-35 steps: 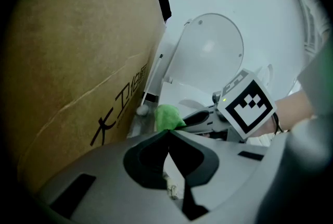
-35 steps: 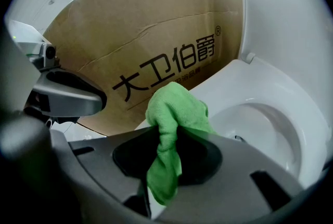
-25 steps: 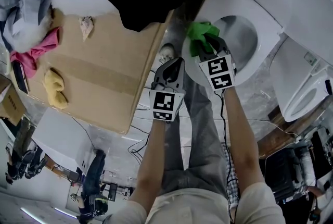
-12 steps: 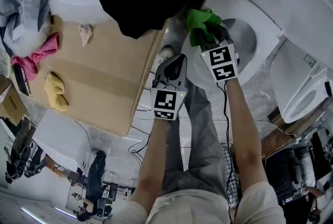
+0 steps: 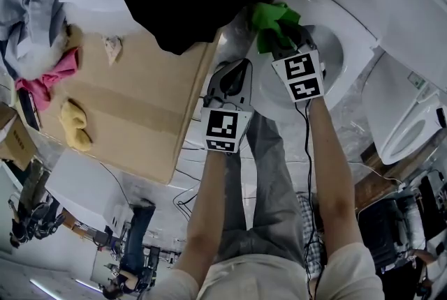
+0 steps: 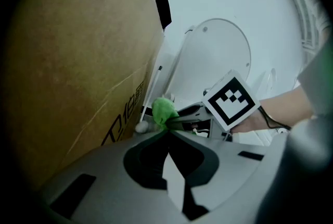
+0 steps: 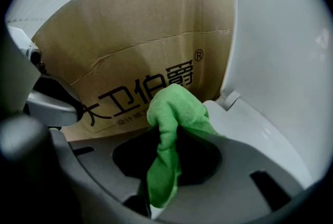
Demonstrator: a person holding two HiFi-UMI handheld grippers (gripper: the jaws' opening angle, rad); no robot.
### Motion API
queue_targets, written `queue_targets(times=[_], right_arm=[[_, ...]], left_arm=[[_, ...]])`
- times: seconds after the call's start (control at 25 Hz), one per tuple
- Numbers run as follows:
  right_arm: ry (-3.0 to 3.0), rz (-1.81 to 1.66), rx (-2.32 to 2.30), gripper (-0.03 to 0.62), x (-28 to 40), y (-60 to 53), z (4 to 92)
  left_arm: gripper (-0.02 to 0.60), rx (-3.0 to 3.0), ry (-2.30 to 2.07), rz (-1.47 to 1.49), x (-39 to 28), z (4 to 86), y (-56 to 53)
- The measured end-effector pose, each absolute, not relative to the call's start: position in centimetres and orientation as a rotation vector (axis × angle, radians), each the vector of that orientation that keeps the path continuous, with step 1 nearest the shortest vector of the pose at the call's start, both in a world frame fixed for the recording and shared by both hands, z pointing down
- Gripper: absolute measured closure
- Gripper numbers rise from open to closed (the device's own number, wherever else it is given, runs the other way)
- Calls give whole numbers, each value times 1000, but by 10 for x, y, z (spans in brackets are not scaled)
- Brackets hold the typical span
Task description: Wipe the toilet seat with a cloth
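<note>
Left gripper [image 5: 236, 72] hovers by the person's legs, just short of the toilet, jaws together on nothing; it plays no part in the wipe. Right gripper [image 5: 283, 39] is clamped on the green cloth [image 5: 270, 17], which bunches out past the jaw tips. Since a second ago this gripper and the cloth have slid along the toilet seat [image 5: 343, 86], from the rim's mid-side up toward the hinge end by the raised lid [image 7: 281, 51]; the left gripper has drifted the same way a little. Judgement: a wipe stroke is under way along that side, with the far side and front likely still to do. In the right gripper view the cloth [image 7: 174, 113] is a narrow strip rising from the jaws into a wad. Its long axis runs along the gripper's line, and the wad end points ahead toward the cardboard box [image 7: 140, 30] just beyond the seat edge [image 7: 250, 134].
</note>
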State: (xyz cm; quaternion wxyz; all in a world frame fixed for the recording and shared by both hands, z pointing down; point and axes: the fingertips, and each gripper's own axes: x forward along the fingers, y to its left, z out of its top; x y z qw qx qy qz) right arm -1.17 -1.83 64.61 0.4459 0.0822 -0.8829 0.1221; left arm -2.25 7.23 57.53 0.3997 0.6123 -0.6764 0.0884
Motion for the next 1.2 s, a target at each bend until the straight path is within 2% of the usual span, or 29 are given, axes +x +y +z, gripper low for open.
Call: queue_targets(times=[0.6, 0.92, 1.2], right_arm=[[-2189, 238, 403, 497, 21, -45, 618], [-2263, 292, 571, 497, 54, -7, 525], [-2339, 303, 682, 497, 79, 23, 401]], left_arm=[[569, 1673, -1727, 194, -22, 540, 41], [569, 1769, -1698, 218, -11, 474, 63], [569, 1891, -1664, 242, 3, 369, 81]])
